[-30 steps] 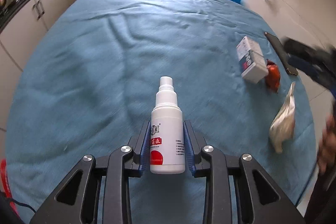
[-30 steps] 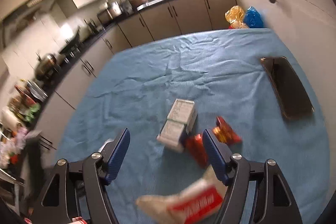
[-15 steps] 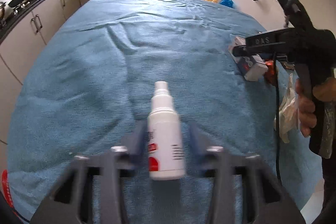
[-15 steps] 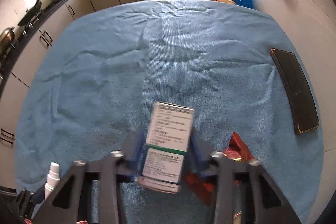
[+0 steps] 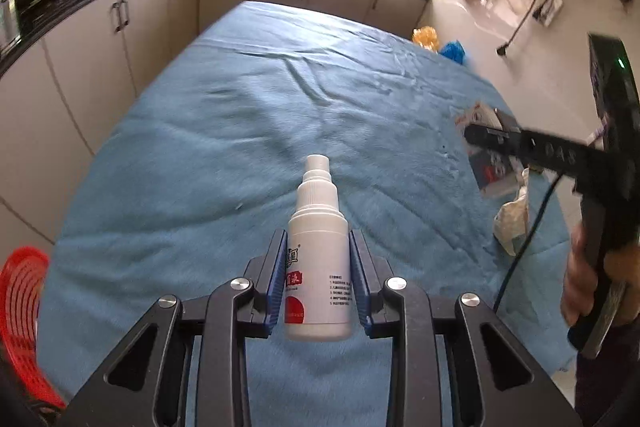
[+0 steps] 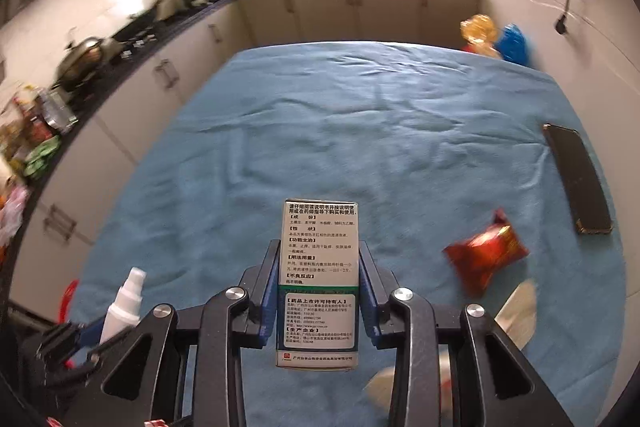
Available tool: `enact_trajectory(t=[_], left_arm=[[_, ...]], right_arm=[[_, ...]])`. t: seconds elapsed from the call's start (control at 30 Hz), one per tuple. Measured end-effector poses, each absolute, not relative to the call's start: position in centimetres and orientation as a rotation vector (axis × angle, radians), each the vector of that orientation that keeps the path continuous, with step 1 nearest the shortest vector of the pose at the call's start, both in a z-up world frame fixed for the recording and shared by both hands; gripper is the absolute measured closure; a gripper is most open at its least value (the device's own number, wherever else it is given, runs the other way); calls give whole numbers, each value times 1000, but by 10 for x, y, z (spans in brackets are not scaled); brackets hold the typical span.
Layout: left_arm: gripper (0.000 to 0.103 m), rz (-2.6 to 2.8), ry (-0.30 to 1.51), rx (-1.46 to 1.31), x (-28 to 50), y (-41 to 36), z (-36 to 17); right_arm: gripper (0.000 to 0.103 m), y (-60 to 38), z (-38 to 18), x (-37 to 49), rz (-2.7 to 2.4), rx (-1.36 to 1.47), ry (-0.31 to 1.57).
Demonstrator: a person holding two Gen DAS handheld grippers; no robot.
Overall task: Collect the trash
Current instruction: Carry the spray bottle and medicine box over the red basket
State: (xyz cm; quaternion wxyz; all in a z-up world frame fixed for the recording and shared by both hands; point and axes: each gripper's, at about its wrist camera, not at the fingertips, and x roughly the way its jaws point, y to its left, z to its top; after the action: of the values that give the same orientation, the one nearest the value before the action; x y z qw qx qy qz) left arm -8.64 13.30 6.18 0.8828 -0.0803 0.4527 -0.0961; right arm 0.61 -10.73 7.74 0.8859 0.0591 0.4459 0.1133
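My left gripper point(image 5: 318, 279) is shut on a white spray bottle point(image 5: 318, 259) with a red label, held above the blue cloth. The bottle also shows in the right wrist view point(image 6: 122, 307) at lower left. My right gripper point(image 6: 319, 291) is shut on a white and green medicine box point(image 6: 319, 279), lifted off the cloth. In the left wrist view the right gripper point(image 5: 492, 139) and the box point(image 5: 494, 171) are at the right. A red snack wrapper point(image 6: 486, 255) and a pale crumpled wrapper point(image 6: 516, 311) lie on the cloth.
The table is covered by a blue cloth point(image 5: 280, 131). A black phone point(image 6: 578, 179) lies near its right edge. A red basket point(image 5: 20, 315) stands left of the table. Kitchen cabinets point(image 5: 120, 39) run along the left and back. Yellow and blue bags point(image 6: 494, 41) sit beyond the far edge.
My right gripper closed on the medicine box and lifted it off the cloth. My left gripper rose with the spray bottle, and the red basket came into view.
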Motion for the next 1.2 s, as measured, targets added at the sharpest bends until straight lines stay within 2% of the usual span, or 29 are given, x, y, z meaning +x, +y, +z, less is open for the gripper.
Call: enact_trajectory(t=[0.53,1.2], left_arm=[[74,27,834,-200,-182,210,83],[74,300,781,-224,-226,310,77]], right_arm=[[66,-38,77,-98,578,232,914],[66,43,65,-148,678,143,863]])
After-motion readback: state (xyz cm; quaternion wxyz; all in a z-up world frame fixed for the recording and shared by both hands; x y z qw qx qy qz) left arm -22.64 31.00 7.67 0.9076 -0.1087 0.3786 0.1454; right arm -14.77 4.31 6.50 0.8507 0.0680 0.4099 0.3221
